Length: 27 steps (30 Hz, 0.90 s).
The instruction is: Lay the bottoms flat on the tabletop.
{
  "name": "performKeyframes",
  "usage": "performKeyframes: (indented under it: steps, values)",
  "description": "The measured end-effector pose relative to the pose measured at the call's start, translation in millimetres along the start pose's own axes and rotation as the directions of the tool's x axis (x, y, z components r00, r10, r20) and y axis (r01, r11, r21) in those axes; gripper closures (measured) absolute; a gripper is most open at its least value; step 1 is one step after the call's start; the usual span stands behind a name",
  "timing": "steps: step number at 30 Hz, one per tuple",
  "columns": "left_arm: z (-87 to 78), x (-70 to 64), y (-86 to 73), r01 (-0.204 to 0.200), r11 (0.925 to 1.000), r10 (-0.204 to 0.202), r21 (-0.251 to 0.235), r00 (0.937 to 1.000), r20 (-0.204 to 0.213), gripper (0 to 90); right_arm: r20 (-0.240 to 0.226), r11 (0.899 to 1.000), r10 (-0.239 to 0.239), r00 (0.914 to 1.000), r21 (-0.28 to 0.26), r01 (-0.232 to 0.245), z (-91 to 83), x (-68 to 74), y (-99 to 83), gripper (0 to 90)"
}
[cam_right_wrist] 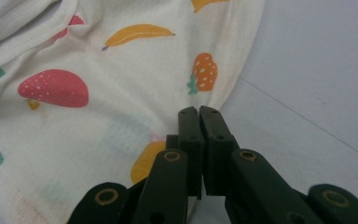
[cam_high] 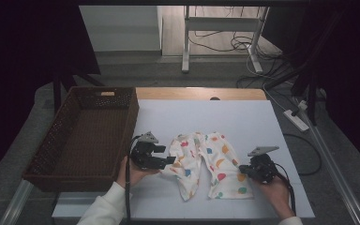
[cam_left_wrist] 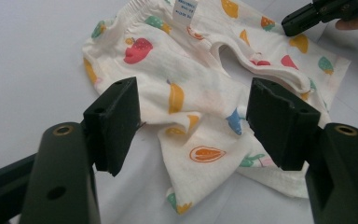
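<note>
Nearest the camera, the person's sleeves were cut off by the bottom edge. The left gripper (cam_high: 168, 160) stood with jaws wide apart at nine o'clock of the fruit-print trousers (cam_high: 209, 161), straddling a rumpled leg. The right gripper (cam_high: 242, 169) sat at four o'clock, jaws pressed together at the cloth's edge; whether any fabric was pinched between them could not be made out. The trousers lay mid-sheet on the white table cover (cam_high: 243, 122). At ten o'clock stood a wicker basket (cam_high: 61, 136). Beyond, a desk frame (cam_high: 220, 28) and cables on a dim floor.
</note>
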<state>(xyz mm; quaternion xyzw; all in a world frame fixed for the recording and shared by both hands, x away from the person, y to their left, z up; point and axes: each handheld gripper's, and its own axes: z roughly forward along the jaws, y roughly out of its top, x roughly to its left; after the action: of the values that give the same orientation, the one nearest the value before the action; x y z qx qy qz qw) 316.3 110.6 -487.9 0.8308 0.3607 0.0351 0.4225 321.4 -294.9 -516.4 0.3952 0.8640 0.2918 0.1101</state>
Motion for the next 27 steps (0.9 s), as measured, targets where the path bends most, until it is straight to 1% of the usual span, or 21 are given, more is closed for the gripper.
performKeyframes:
  steps: [2,4,5,7,10,14,19,22,24,27]
  values:
    - [0.1,-0.2,0.1,-0.001,1.0000,0.001,0.000,1.0000,-0.001,33.8,0.005,1.000,0.005,1.0000,-0.008,-0.005,-1.1,-1.0,0.1,83.2]
    - [0.0,-0.4,0.2,-0.002,1.0000,0.002,0.000,1.0000,-0.001,33.8,0.025,1.000,0.008,0.9997,-0.030,-0.008,-3.8,-0.3,1.1,73.3]
    - [0.0,-0.4,0.2,-0.002,1.0000,0.002,0.000,1.0000,-0.002,33.8,0.027,0.999,0.005,0.9996,-0.046,-0.004,-5.5,0.7,2.2,70.3]
    - [-0.3,-0.2,0.1,0.001,1.0000,-0.001,-0.002,1.0000,-0.003,33.8,0.008,0.997,0.007,0.9999,-0.083,-0.007,-9.2,3.8,4.9,65.0]
    - [-0.9,-0.1,0.2,0.001,1.0000,-0.001,-0.005,1.0000,-0.006,33.8,-0.021,0.991,-0.009,0.9997,-0.134,0.006,-11.5,11.4,8.8,58.5]
    - [-1.2,-0.3,0.2,0.002,1.0000,-0.002,-0.008,1.0000,-0.007,33.8,-0.059,0.985,-0.040,0.9975,-0.172,0.029,-12.1,23.5,13.6,55.4]
    - [-1.8,0.0,0.3,0.002,0.9999,-0.002,-0.011,1.0000,-0.009,33.8,-0.085,0.977,-0.089,0.9924,-0.202,0.070,-8.8,37.6,17.5,51.8]
    - [-1.8,-0.1,0.3,0.003,0.9999,-0.003,-0.013,0.9999,-0.010,33.7,-0.103,0.973,-0.114,0.9882,-0.213,0.090,-6.9,45.5,19.6,50.5]
    - [-1.9,0.0,0.3,0.003,0.9999,-0.004,-0.014,0.9999,-0.011,33.6,-0.120,0.971,-0.122,0.9853,-0.222,0.093,-6.6,51.3,21.2,50.5]
    - [-1.9,0.1,0.3,0.005,0.9999,-0.005,-0.015,0.9999,-0.011,33.5,-0.145,0.967,-0.145,0.9787,-0.231,0.109,-5.6,60.7,24.0,50.4]
